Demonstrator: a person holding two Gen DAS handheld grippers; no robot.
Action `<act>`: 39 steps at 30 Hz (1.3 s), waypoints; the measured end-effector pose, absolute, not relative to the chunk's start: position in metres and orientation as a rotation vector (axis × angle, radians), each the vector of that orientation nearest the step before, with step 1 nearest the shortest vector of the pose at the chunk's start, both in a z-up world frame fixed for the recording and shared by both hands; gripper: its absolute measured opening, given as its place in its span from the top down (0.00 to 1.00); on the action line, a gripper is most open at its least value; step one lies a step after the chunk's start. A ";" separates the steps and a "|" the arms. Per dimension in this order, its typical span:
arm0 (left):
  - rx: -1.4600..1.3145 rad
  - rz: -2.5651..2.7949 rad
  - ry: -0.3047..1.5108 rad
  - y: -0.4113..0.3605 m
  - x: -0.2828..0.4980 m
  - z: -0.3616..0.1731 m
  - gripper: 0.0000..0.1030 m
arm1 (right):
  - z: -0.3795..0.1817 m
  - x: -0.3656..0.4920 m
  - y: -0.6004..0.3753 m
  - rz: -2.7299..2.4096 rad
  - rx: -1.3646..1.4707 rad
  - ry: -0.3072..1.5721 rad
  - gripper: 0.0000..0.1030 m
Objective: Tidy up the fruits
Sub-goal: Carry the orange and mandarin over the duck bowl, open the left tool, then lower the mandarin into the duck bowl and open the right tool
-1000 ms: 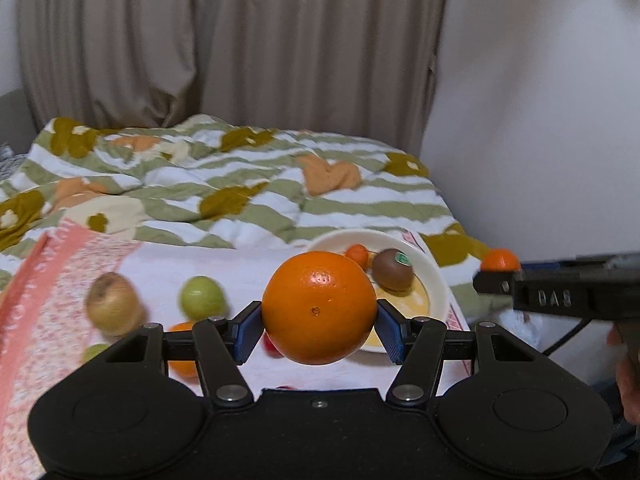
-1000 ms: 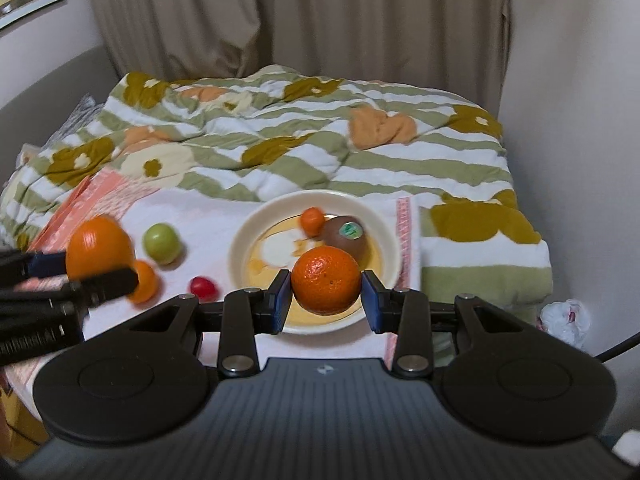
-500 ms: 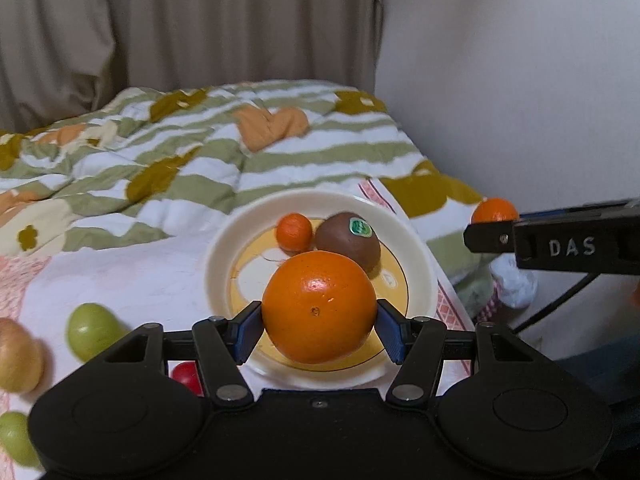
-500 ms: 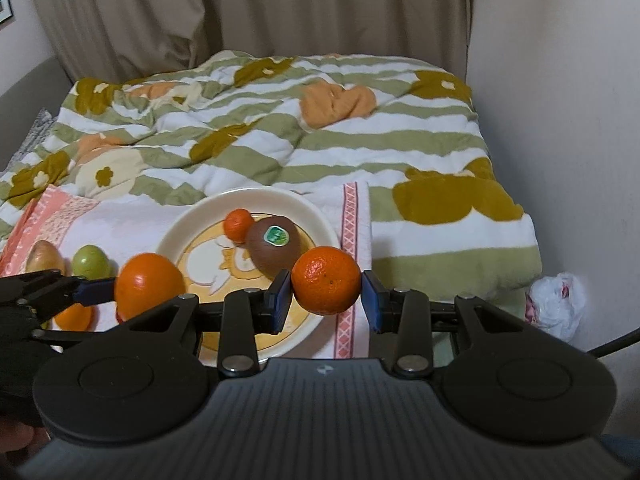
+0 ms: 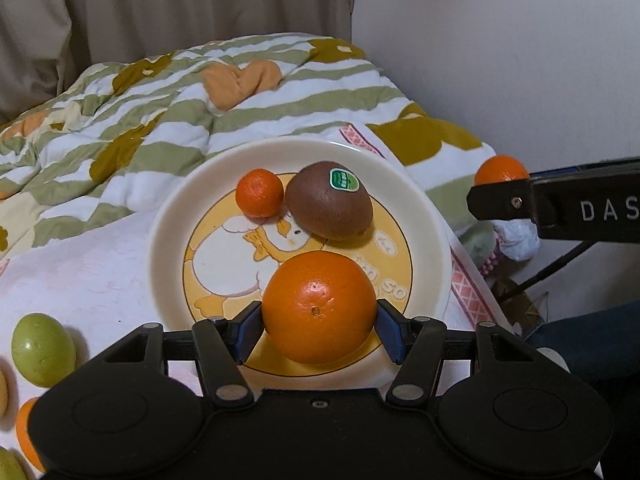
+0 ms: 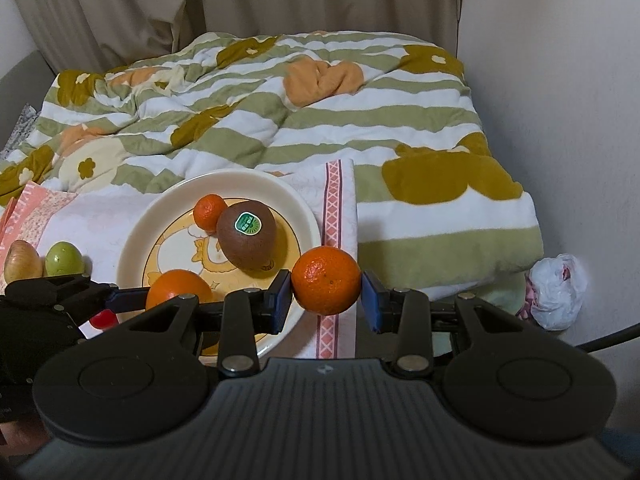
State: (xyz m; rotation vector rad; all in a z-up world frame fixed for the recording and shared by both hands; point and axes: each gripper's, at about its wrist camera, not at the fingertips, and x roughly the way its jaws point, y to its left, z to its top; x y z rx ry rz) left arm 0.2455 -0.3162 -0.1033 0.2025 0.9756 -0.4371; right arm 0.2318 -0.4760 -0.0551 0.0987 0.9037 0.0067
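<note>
Holding two fruits at once: my left gripper (image 5: 319,326) is clamped on the large orange (image 5: 319,307), pads bearing on its widest girth, left and right. It hangs low over the near part of the plate (image 5: 172,216); I cannot tell whether it touches the plate floor. My right gripper (image 6: 326,294) is clenched on the smaller mandarin (image 6: 326,281), again across the middle, poised just off the plate's right rim, above the pink-bordered cloth (image 6: 335,196).

Handling, as I judge it: the orange looks firm and fairly heavy, with a dimpled, slightly glossy rind that gives grip; being round, it will roll once let go. The mandarin is likely lighter, with softer skin that could bruise under hard squeezing. Equator holds suit both.

Orientation: neither fruit has a real long axis. The orange shows a small dark dot facing the left wrist camera, possibly its stem or blossom end, so its axis would run roughly toward me. On the mandarin I see no clear stem mark.

Already on the plate: a kiwi (image 5: 330,201) with a green sticker, long axis lying flat and slanting across the far half, touching a small tangerine (image 5: 259,193). A green fruit (image 5: 42,349) waits on the cloth, left of the plate.
</note>
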 end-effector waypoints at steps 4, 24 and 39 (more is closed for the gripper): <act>0.214 -0.438 0.990 -0.318 0.247 -0.106 0.35 | -0.056 0.234 -0.474 0.008 0.091 0.905 0.49; 0.163 -0.289 0.850 -0.258 0.212 -0.057 0.04 | -0.070 0.253 -0.449 0.179 0.026 0.918 0.49; 0.139 -0.201 0.841 -0.240 0.194 -0.057 0.04 | -0.091 0.265 -0.442 0.193 0.027 0.923 0.30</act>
